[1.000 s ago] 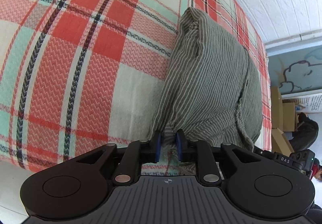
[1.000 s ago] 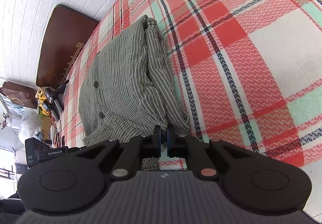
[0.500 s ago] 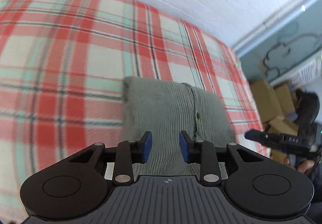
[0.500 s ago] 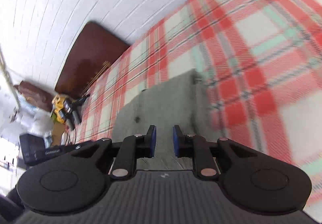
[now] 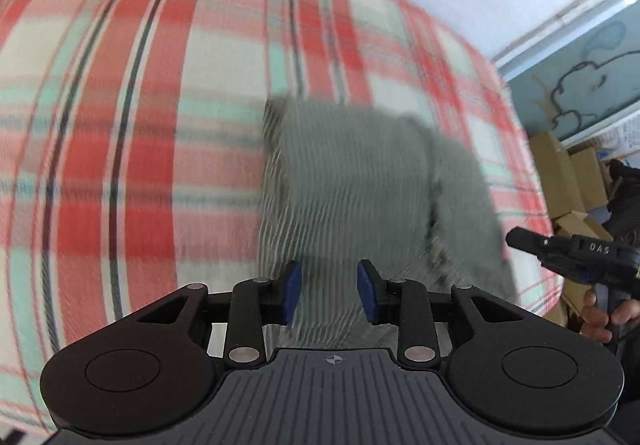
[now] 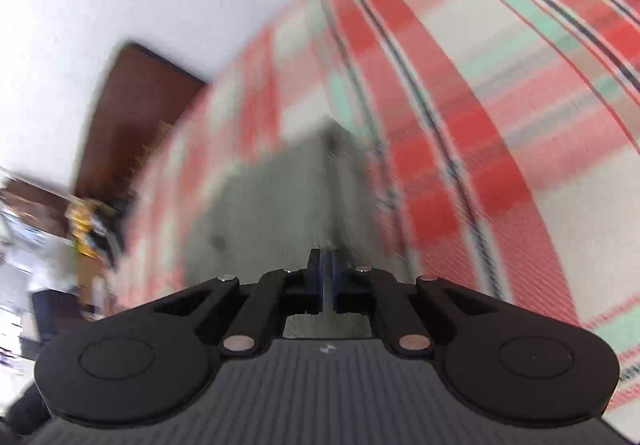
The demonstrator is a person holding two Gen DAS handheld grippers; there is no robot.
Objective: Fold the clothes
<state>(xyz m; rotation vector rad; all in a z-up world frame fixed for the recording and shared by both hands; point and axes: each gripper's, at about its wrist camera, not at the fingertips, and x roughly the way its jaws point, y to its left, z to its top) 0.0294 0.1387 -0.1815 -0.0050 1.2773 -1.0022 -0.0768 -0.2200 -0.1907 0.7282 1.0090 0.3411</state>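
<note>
A grey striped shirt [image 5: 372,181] lies folded into a compact rectangle on the red, white and mint plaid bedspread [image 5: 120,149]. My left gripper [image 5: 330,295] hovers over the shirt's near edge, open, with nothing between its blue pads. In the left wrist view the right gripper [image 5: 560,249] is held by a hand [image 5: 600,315] just off the shirt's right side, apart from the cloth. In its own blurred view the right gripper [image 6: 328,279] is shut, its fingers nearly touching, with the shirt [image 6: 272,205] ahead of it.
A white wall rises behind the bed. A brown wooden headboard [image 6: 132,117] stands at the far left of the right wrist view, with yellow and black gear [image 6: 86,229] beside it. Cardboard boxes [image 5: 560,173] are stacked past the bed's right edge.
Both grippers let go of the shirt and lifted back; it now lies folded flat. The left gripper opened wider. The right gripper closed after standing slightly open half a second ago. Both views are motion-blurred.
</note>
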